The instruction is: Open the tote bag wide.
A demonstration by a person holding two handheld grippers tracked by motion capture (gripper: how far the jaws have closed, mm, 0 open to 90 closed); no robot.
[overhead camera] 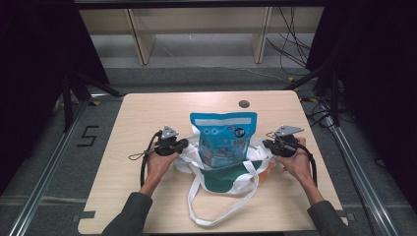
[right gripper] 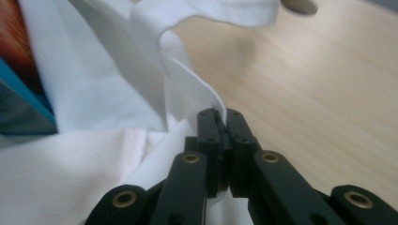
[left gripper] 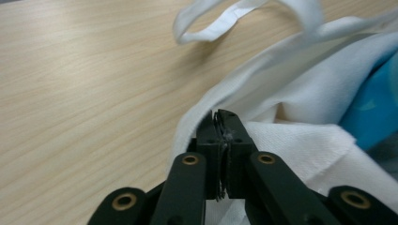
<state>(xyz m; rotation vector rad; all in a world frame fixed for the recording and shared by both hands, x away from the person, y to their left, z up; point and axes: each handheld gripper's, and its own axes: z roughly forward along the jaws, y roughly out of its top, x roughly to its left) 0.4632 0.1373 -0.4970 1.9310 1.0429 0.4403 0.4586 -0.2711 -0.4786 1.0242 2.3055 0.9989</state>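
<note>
Two hand-held grippers pinching white tote bag edges, blue pouch between, wooden table.

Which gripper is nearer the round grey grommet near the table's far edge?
Right. The right gripper sits just right of the blue pouch, below and slightly right of the grommet; the left gripper is across the pouch, farther off.

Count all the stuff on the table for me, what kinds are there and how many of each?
Tote bag, white and green: 1
Blue snack pouch, sticking out of the bag: 1
Grippers, left gripper and right gripper, each pinching the bag's white cloth: 2
Total: 4
</note>
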